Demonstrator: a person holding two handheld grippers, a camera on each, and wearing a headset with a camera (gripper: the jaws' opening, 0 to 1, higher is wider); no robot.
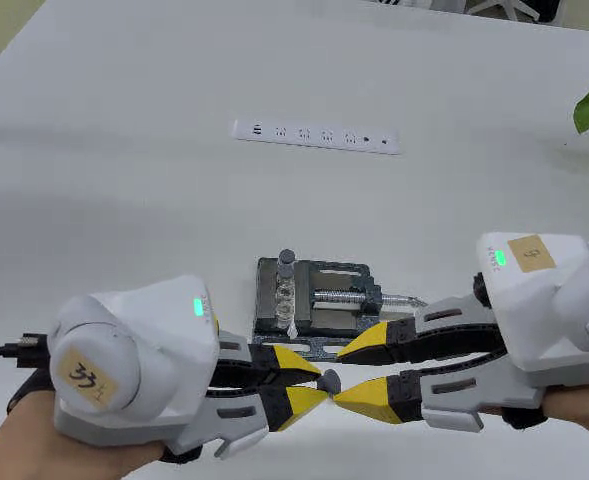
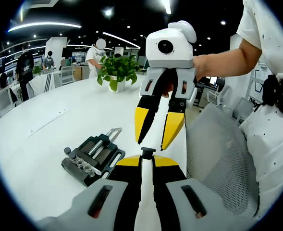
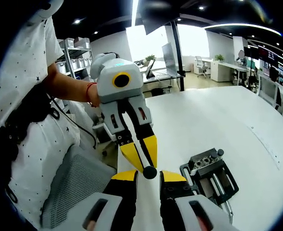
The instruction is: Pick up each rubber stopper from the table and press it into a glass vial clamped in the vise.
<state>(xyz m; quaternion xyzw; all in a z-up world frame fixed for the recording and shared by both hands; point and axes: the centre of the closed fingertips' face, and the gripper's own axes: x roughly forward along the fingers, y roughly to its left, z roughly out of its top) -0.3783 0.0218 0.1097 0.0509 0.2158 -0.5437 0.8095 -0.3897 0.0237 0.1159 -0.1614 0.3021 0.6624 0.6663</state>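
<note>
Clamped on a small dark rubber stopper (image 3: 149, 172) with the left gripper (image 1: 320, 384), pinching it at the very tips of the yellow jaws, in the air over the table (image 1: 124, 180) on the near side of the vise (image 1: 339, 318). Met tip to tip by the right gripper (image 2: 152, 144), jaws apart, one above and one below the stopper in the head view. In the right gripper view, sitting just in front of the gap between that gripper's own jaws, very near or touching; cannot tell which. Probably light and a little soft, with good friction on the pads, so no need for a strong squeeze. Better to take by the sides of the wider head and to leave the narrow end free for entering the glass. Easy to tilt or to pop out if held off centre. Not yet over any glass vial (image 1: 286, 298); these standing upright in a row in the vise, the far one seeming to carry a dark stopper already. Fragile there, so press straight down and gently.
</note>
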